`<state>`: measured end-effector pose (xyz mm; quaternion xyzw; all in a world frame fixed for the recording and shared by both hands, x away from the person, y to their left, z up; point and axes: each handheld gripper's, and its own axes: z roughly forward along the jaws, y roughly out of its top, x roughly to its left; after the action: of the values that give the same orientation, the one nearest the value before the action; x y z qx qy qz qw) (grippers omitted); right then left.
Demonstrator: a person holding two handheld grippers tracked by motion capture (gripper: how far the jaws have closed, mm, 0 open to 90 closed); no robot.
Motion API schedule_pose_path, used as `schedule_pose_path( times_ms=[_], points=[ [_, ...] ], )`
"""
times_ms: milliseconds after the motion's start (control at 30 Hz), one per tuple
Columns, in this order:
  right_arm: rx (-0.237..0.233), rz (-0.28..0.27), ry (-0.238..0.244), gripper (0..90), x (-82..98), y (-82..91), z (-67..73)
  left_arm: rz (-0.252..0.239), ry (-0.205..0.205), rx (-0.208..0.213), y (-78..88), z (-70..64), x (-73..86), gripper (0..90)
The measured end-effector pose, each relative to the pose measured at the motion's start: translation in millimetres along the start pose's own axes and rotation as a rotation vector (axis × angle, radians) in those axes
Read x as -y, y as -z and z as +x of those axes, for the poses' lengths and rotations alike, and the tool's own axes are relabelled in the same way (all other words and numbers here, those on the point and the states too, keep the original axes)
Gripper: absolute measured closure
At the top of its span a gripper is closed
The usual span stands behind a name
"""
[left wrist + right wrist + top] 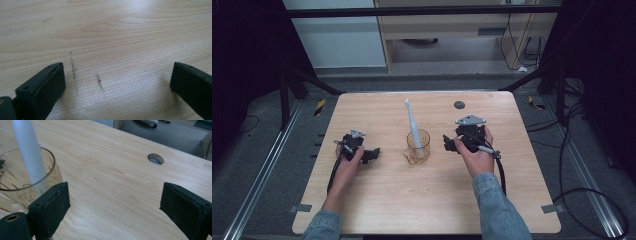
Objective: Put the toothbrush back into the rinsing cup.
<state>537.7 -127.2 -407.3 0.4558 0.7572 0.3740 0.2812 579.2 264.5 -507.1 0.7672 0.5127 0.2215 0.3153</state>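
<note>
A clear amber-tinted glass cup (418,146) stands at the middle of the wooden table (382,195). A white electric toothbrush (412,125) stands in it, leaning toward the far side. My left gripper (371,155) rests on the table left of the cup, open, its jaws wide apart over bare wood (117,82). My right gripper (449,144) sits just right of the cup, also open and holding nothing (113,202). In the right gripper view the cup (15,182) and toothbrush handle (28,152) stand beside the left jaw.
A round cable hole (459,104) lies near the table's far edge, seen in the right gripper view as a hole (155,159). Dark scuff marks (73,71) streak the wood under the left gripper. Cables (592,200) trail on the floor at right.
</note>
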Motion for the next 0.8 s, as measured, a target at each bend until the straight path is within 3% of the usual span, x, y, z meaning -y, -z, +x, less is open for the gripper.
schedule_pose_path(
  times_ms=[800],
  points=[
    [0.082, 0.078, -0.054, 11.4, 36.7, -0.4, -47.1, 0.001, -0.001, -0.001, -0.1, 0.0, -0.1, 0.0]
  ],
)
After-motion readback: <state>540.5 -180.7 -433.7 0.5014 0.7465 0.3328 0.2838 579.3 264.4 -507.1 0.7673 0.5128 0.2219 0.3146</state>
